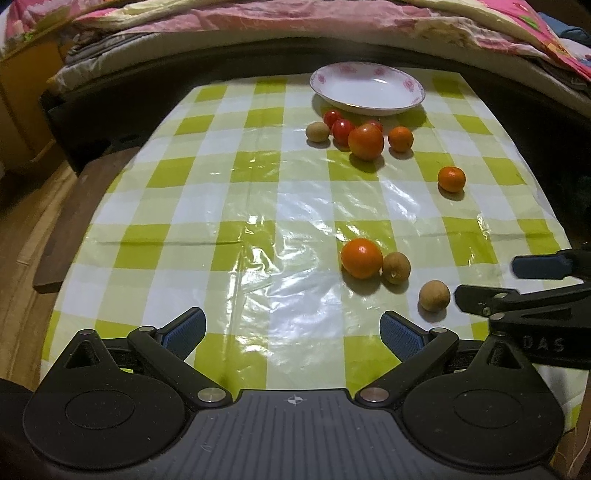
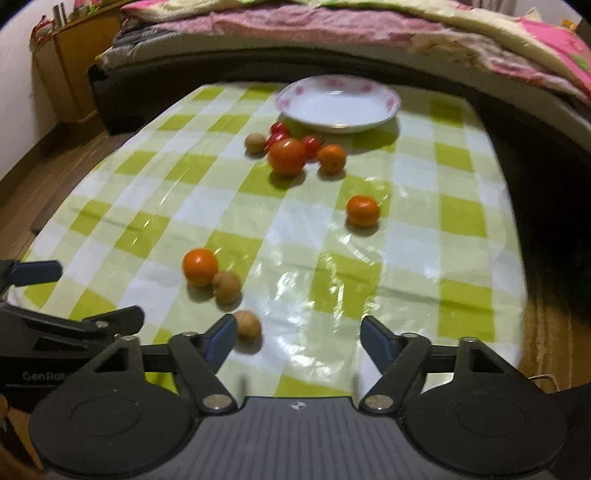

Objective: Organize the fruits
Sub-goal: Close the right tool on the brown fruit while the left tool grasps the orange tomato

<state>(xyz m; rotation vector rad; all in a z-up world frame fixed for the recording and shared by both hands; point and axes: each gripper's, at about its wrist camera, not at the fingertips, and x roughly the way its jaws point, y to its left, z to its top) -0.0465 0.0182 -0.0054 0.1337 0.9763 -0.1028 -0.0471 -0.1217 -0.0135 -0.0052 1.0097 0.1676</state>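
Left tongs (image 1: 291, 332): released, jaws spread wide with nothing between the blue pads; they hang tilted down over a bare patch of the checked cloth, probably parked clear so the other hand has room.
Right tongs (image 2: 297, 341): spread apart and gripping nothing; the jaws sit narrower than the left pair's, which I read as sizing down for a small fruit.
Nearest brown fruit (image 2: 247, 326): just beside the outer face of the right tongs' left pad, not between the pads; in the left wrist view it lies just off the tip of the right tongs.
Why the tongs sit so: the aim appears to be this near fruit, but the tongs need to shift left to bracket it.
Orange-and-brown pair: an orange fruit (image 2: 200, 266) touching a second brown fruit (image 2: 226, 287), a little beyond the right tongs and to their left.
Lone orange fruit (image 2: 362, 210): farther out, ahead of the right tongs, apart from the rest.
Far cluster (image 2: 291, 151): a large orange-red fruit, small red ones, one brown and one orange, bunched just short of the plate.
Plate (image 2: 388, 110): white with pink flowers on the rim, empty, at the far end of the worktop from both tongs; likely the gathering place.
Worktop (image 1: 221, 206): glossy wrinkled cloth, so round fruit may roll if nudged.
Beyond: a bed (image 1: 258, 22) with pink covers.
Progress: nothing sorted yet.
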